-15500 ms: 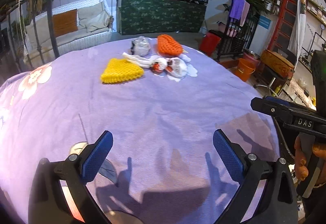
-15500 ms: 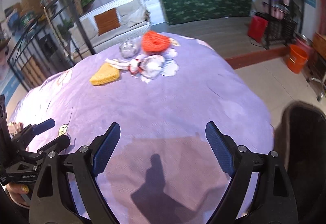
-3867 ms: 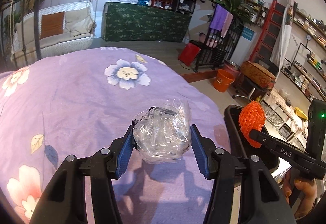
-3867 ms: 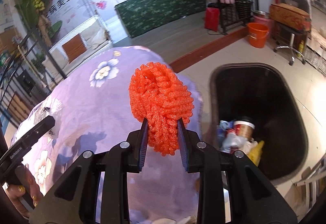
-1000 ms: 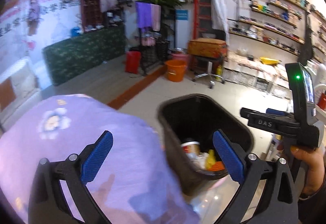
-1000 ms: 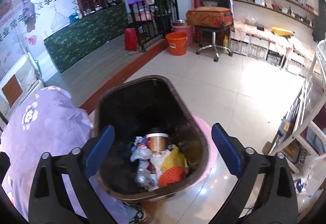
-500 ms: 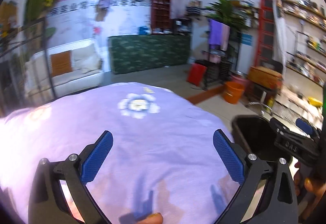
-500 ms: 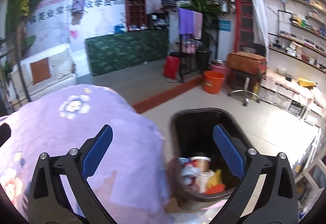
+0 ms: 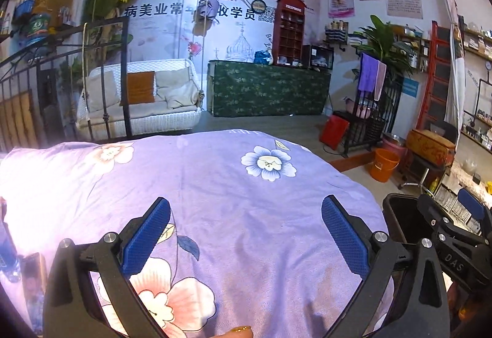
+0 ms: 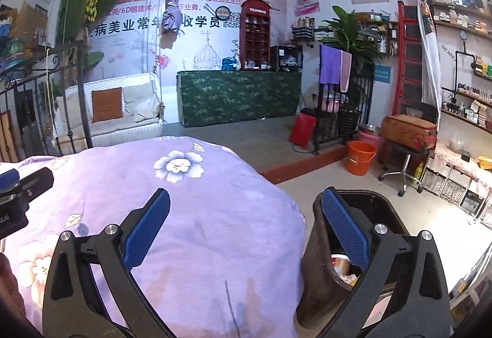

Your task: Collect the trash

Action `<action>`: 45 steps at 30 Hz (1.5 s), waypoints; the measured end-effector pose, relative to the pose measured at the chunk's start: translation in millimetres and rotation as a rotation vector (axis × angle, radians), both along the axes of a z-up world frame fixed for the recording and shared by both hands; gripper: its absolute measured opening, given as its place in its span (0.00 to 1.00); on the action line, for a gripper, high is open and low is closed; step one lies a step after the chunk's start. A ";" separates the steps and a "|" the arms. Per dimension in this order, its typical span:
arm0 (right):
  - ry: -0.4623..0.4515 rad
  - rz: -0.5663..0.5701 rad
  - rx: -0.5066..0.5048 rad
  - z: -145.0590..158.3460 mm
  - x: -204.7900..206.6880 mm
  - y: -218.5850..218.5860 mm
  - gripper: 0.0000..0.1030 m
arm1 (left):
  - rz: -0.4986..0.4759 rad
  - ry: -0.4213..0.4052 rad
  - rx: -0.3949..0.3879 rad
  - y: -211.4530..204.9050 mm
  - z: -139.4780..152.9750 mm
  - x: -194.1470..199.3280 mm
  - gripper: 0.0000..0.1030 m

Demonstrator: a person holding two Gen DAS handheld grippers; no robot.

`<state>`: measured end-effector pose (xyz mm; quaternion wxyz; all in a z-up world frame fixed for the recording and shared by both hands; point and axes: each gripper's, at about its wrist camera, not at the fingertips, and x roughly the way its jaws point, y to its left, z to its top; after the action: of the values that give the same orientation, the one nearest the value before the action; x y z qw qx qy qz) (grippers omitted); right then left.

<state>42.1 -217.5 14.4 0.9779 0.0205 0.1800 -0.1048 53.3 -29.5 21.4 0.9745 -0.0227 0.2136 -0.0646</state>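
My left gripper (image 9: 246, 233) is open and empty above the purple flowered tablecloth (image 9: 233, 184). My right gripper (image 10: 246, 230) is open and empty over the table's right edge. The black trash bin (image 10: 381, 208) stands on the floor right of the table, with a paper cup and wrappers (image 10: 341, 265) inside; its rim also shows in the left wrist view (image 9: 396, 215). No trash shows on the cloth in either view. The right gripper's body shows at the right of the left wrist view (image 9: 452, 233).
A bottle and a can (image 9: 18, 264) lie at the table's left edge. Beyond the table are a white sofa (image 9: 144, 104), a green-covered counter (image 9: 267, 89), an orange bucket (image 10: 359, 156) and a stool with a brown case (image 10: 406, 135).
Both grippers have swung back from the bin toward the table. The plastic bag and the orange foam net they held earlier are gone from the jaws. Both stay open.
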 end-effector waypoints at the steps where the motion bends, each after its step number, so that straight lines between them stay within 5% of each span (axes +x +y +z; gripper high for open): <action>1: 0.002 0.000 -0.002 0.9 -0.4 1.3 0.95 | 0.001 -0.002 -0.002 1.0 0.5 0.0 0.94; 45: 0.025 0.002 0.039 -4.6 2.0 -3.7 0.95 | -0.010 -0.034 -0.011 5.7 3.1 -7.4 0.94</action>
<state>44.1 -221.2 9.8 0.9750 0.0379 0.1944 -0.1004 45.8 -23.8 24.4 0.9775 -0.0257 0.1969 -0.0712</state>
